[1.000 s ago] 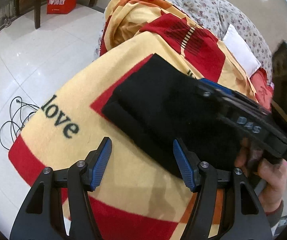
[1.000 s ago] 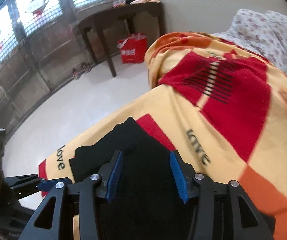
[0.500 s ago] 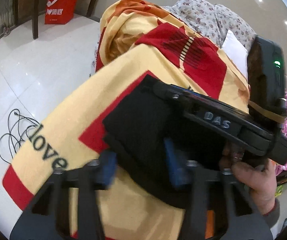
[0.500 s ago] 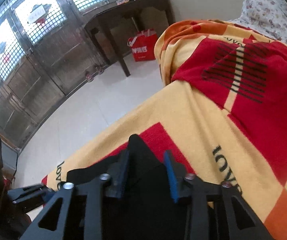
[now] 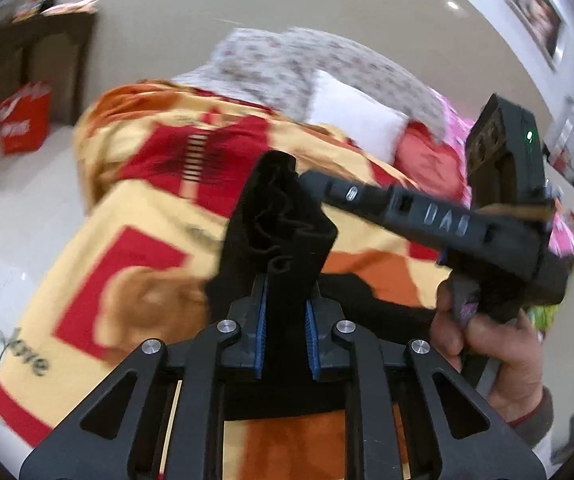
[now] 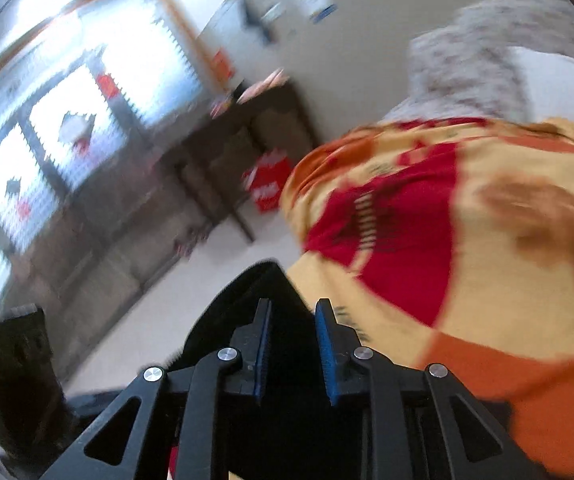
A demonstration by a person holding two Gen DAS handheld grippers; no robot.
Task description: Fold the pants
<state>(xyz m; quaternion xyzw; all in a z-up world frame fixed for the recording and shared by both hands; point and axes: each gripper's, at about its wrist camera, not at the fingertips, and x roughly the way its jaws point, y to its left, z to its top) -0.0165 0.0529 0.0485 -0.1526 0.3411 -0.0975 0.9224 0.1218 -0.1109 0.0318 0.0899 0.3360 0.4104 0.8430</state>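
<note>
pants [image 5: 275, 236] hang bunched and black in the middle of the left wrist view, lifted off the yellow, red and orange blanket [image 5: 139, 216] that covers the bed, and the step in hand looks like the carry-over of a fold, with one end of the cloth raised by both tools at once. left gripper [image 5: 285, 312], low in the centre of its frame, has just been closing and now pinches a thick wad of the fabric between its blue pads. right gripper [image 6: 293, 330], low centre in its own blurred view, has also just been closing and squeezes a dark fold that peaks above its tips. a hand [image 5: 495, 344] at the right edge grips the other tool's handle. next, i judge, both ends need to travel together across the blanket and come down level, so the raised layer lands square on the part still lying flat. cloth looks soft, crumpled, several layers deep.
</note>
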